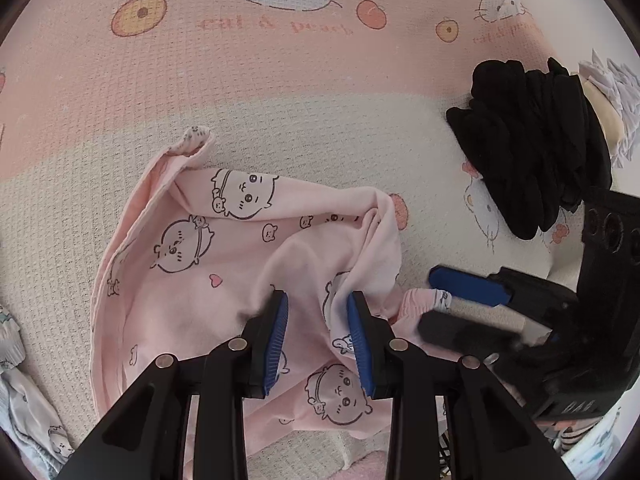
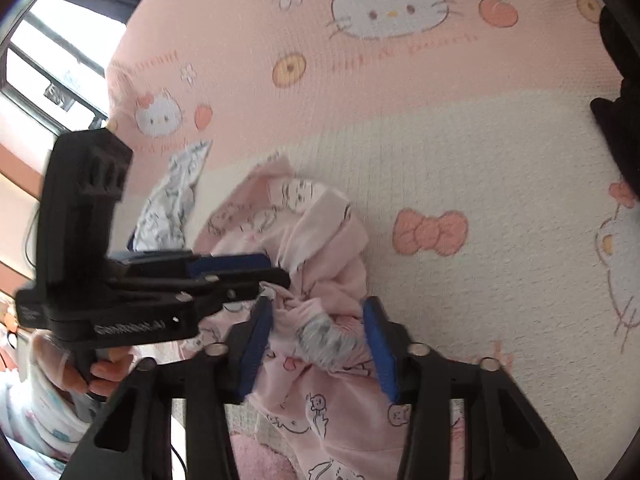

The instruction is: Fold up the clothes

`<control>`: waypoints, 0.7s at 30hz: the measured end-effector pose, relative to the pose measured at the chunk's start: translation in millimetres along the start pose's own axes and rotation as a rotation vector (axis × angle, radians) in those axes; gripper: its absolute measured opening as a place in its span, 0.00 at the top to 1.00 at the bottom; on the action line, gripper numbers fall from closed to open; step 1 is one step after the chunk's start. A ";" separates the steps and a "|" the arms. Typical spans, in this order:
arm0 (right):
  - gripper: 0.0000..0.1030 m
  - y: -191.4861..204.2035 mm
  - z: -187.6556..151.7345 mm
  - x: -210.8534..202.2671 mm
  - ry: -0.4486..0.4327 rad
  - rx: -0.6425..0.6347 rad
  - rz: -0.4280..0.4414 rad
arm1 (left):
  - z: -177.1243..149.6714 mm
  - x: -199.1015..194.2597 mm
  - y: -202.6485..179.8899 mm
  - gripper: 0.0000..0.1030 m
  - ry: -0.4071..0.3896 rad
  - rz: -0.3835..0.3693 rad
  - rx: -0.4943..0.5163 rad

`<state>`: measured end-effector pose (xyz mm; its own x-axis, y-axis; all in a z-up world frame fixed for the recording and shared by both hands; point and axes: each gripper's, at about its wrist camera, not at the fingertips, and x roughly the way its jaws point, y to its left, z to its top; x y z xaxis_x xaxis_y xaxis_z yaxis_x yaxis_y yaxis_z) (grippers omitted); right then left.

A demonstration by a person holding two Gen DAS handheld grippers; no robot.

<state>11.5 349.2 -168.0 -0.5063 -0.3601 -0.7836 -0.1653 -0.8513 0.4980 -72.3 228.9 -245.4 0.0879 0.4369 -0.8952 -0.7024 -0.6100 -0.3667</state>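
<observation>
Item: pink pyjama garment (image 1: 240, 264), crumpled on the bed cover (image 1: 280, 80).
I see 2 units: left gripper (image 1: 318, 300) and right gripper (image 2: 320, 308), jaws spread, low over its folds.

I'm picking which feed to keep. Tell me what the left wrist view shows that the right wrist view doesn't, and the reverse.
Only the left wrist view shows the whole black clothes pile and the spread body of the pink printed garment.

Only the right wrist view shows the window, the hand holding the left gripper, and a white patterned cloth.

Both show the garment, the Hello Kitty sheet, and the left gripper and right gripper, open over the fabric.
</observation>
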 end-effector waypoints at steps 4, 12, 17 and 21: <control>0.84 15.0 -5.7 3.8 0.020 -0.043 0.056 | -1.4 -6.4 2.7 0.73 0.003 -0.021 -0.024; 0.88 26.9 -14.9 11.5 0.064 -0.044 0.126 | -0.8 -31.5 18.2 0.41 0.040 -0.224 -0.153; 0.88 30.7 -16.9 12.3 0.063 -0.058 0.092 | -2.9 -24.6 3.5 0.41 0.065 -0.216 -0.114; 0.87 27.9 -17.7 4.0 0.054 -0.059 0.049 | -11.1 -11.7 3.8 0.49 0.064 -0.241 -0.127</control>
<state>19.8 317.3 -163.9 -0.4662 -0.4207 -0.7782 -0.0901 -0.8525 0.5148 -68.1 214.2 -239.1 0.2895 0.5391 -0.7909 -0.5622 -0.5730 -0.5963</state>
